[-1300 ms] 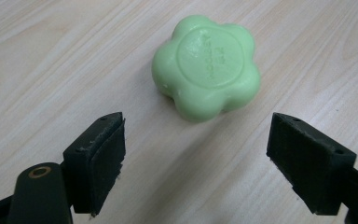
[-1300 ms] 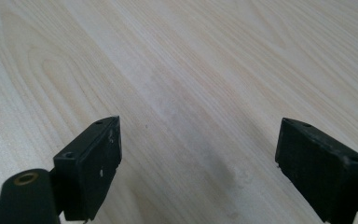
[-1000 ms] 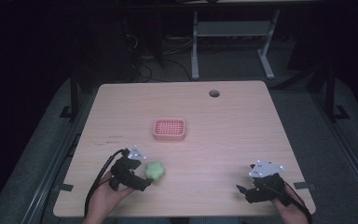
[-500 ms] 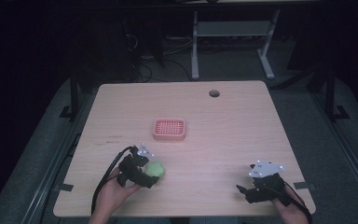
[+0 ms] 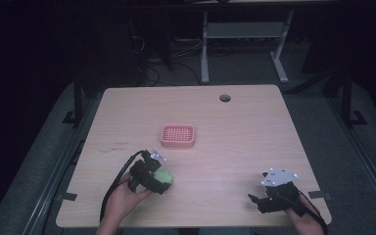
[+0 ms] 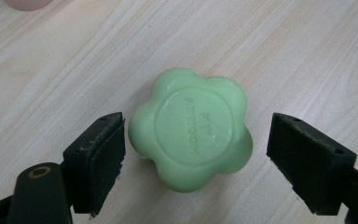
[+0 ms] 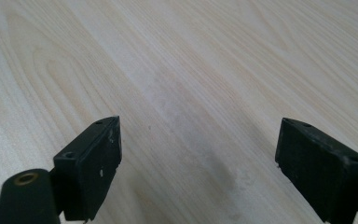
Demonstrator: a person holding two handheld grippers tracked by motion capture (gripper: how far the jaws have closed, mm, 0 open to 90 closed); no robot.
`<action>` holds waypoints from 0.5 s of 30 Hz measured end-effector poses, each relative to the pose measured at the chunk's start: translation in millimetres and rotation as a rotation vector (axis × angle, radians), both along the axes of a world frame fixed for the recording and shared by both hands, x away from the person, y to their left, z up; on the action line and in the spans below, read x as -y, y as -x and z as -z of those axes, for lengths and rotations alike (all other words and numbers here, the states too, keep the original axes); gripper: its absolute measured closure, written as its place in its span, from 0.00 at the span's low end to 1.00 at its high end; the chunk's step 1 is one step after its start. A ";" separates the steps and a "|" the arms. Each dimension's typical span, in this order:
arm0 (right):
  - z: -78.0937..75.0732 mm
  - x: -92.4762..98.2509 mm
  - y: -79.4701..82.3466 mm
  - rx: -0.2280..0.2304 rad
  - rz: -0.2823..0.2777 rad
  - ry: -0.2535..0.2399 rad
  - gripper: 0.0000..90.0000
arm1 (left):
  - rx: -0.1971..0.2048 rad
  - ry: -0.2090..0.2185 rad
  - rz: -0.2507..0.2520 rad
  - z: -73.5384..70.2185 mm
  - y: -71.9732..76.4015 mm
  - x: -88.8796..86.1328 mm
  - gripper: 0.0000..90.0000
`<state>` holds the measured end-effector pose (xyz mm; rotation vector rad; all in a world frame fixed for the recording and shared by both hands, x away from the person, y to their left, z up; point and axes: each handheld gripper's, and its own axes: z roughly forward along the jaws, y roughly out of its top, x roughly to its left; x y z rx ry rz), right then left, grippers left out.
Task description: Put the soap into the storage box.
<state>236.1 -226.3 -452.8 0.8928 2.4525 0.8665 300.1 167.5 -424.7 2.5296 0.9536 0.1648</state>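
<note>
Between the spread jaws of the left gripper (image 6: pixel 196 154), a green flower-shaped soap (image 6: pixel 191 128) is seen lying flat on the table (image 5: pixel 254 127), ungrasped. A pick-up is judged underway; closing is called for next. Nothing is held by the right gripper (image 7: pixel 198 172), likewise spread.

Dim lab or office workspace, light wooden desk (image 5: pixel 254 147) with cable grommet hole (image 5: pixel 225 98) at 12 o'clock, grey carpet (image 5: pixel 352 147), white desk frame legs (image 5: pixel 204 54) and tangled cables (image 5: pixel 152 68) beyond
</note>
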 end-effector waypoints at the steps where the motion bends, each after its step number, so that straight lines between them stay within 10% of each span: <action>1: 0.1 0.1 -0.1 0.001 -0.002 0.001 0.15 | -0.006 -0.001 -0.007 0.5 -0.3 0.8 0.21; 15: -0.4 -0.5 0.3 0.002 -0.005 0.003 0.15 | -0.024 -0.053 -0.009 9.0 -8.3 9.3 0.22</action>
